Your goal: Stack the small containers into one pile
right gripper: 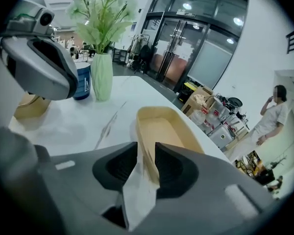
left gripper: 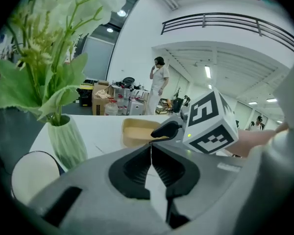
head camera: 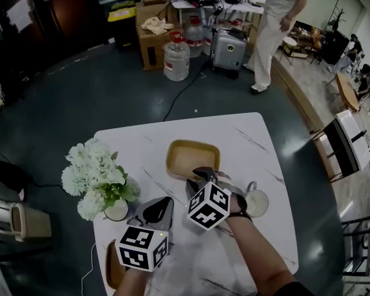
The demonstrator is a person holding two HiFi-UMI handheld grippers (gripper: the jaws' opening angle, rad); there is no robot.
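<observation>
The right tongs [right gripper: 146, 148] are held open, and the near rim of a tan container [right gripper: 161, 126] is seen between the two jaws, with a gap left beside the thin wall. The container is shown as a shallow, open-topped tray with rounded corners, a plain pale-brown inside and nothing in it. It is set flat near the middle of the white marbled desk [head camera: 253, 143]. The left tongs [left gripper: 150, 148] are kept closed on nothing and are held just left of the right tongs, short of the container. A second container [right gripper: 32, 106] of the same tan colour is found at the desk's near left edge. A blue cup [right gripper: 82, 84] and a vase of white flowers [head camera: 98, 177] are placed at the left, and a white cup [head camera: 257, 202] at the right.
</observation>
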